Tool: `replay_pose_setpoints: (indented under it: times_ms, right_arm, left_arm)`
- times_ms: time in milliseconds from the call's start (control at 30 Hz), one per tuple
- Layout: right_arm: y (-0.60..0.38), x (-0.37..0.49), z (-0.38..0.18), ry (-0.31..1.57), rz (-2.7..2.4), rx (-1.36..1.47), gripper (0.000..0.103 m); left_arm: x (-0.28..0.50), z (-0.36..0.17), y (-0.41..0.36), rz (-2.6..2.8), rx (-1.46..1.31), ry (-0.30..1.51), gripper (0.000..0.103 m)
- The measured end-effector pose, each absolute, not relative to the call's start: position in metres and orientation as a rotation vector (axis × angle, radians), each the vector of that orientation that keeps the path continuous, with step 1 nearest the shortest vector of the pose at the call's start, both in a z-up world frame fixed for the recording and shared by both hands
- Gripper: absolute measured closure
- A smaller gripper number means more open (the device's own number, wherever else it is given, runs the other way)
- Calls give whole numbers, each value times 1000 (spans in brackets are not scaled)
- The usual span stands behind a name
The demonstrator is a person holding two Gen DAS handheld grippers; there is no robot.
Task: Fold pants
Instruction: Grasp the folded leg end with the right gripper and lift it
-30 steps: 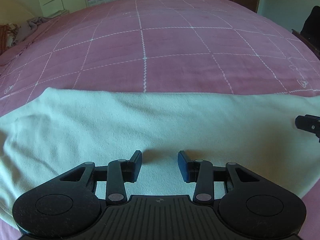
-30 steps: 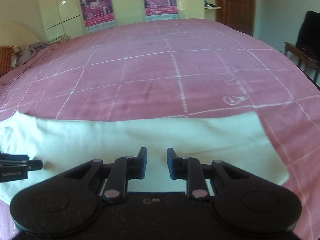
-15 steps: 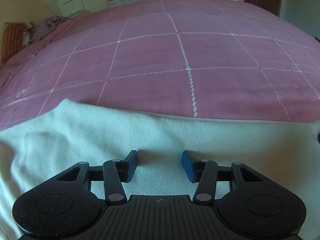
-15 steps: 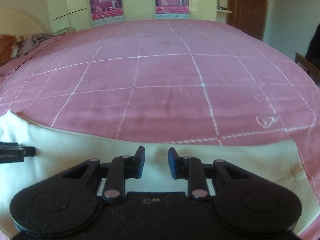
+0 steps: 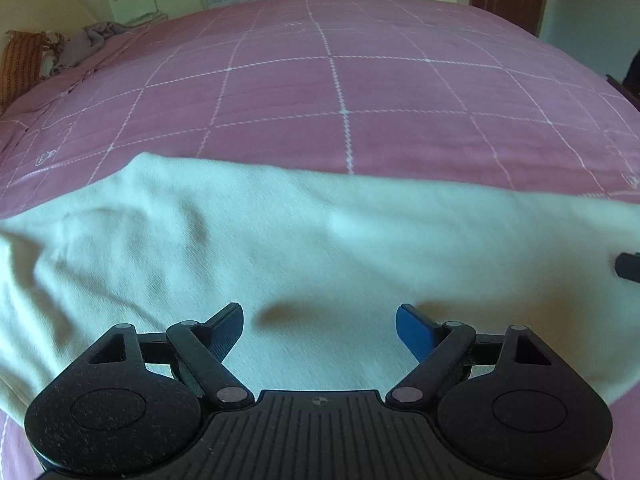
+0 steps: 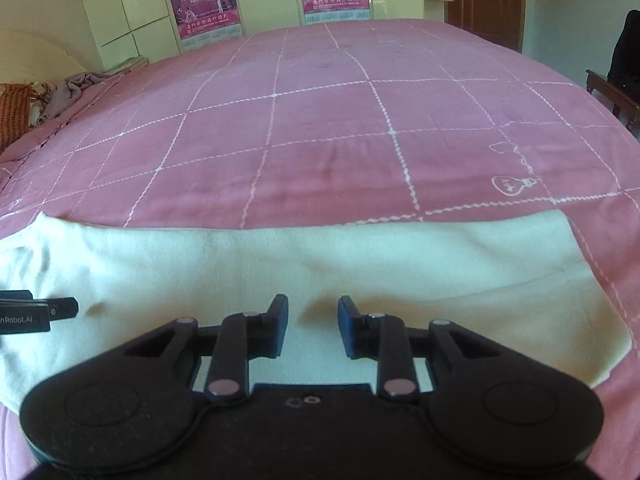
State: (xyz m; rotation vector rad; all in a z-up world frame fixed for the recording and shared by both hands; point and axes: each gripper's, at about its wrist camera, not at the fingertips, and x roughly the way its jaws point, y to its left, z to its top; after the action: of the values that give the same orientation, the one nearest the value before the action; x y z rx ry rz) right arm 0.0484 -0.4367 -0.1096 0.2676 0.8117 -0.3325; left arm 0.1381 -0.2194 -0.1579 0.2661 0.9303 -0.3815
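- the pale cream soft cotton pants [image 5: 304, 248] lie as one long band across the near edge of the pink quilted bedspread with white stitched squares [image 5: 340, 92]; you see the same band in the right wrist view [image 6: 360, 264].
- the cloth looks already doubled lengthwise, one leg over the other i think, because there is only one straight far edge and one clean end at the right side [image 6: 560, 248]. this is my judgement, the layers themselves do not show.
- your left gripper [image 5: 319, 322] is released, its blue-padded fingers [image 5: 414, 330] spread wide, and it hovers just above the middle part of the pants with nothing between the jaws.
- your right gripper [image 6: 313, 322] is also released, with a narrower gap, over the part of the band nearer to its right end; it grasps nothing.
- in each view the tip of the other tool shows at the side, so the two grippers are side by side along the band, not far apart.
- the left part of the pants is still wrinkled and a bit bulged [image 5: 132, 240], it is not smooth yet.
- what is left, as i judge: you still need to bring one end over the other to shorten the band, maybe two times, and to flatten the wrinkles.
- so the task is about in the middle, the first fold seems done and the cross folds are not yet begun.
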Motion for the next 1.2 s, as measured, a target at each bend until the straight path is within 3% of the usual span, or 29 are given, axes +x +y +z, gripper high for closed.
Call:
replay_pose_setpoints:
  times_ms: [167, 267, 333, 867, 1000, 1067, 1100, 1133, 1200]
  right_arm:
    - [-422, 37, -126, 925, -335, 152, 69]
    - [-423, 18, -116, 888, -340, 199, 65]
    - [-428, 4, -109, 864, -370, 219, 53]
    - [-524, -59, -118, 781, -599, 657, 53]
    - [-531, -50, -124, 759, -625, 685, 61]
    - [-529, -46, -125, 754, -643, 657, 74]
    - [-529, -48, -123, 735, -651, 653, 87]
    - [-527, -51, -119, 703, -647, 651, 94]
    - [-524, -53, -111, 672, -643, 623, 95]
  left_arm:
    - [113, -169, -222, -351, 309, 913, 19]
    - [109, -162, -219, -343, 310, 918, 19]
    - [101, -158, -221, -350, 316, 909, 19]
    - [89, -168, -249, -387, 335, 929, 19]
    - [89, -170, -252, -366, 337, 928, 19]
    - [86, -171, -255, -359, 356, 912, 19]
    - [86, -172, -256, -359, 362, 904, 19]
    - [85, -173, -256, -360, 366, 899, 19]
    - [89, -172, -257, -360, 358, 911, 19]
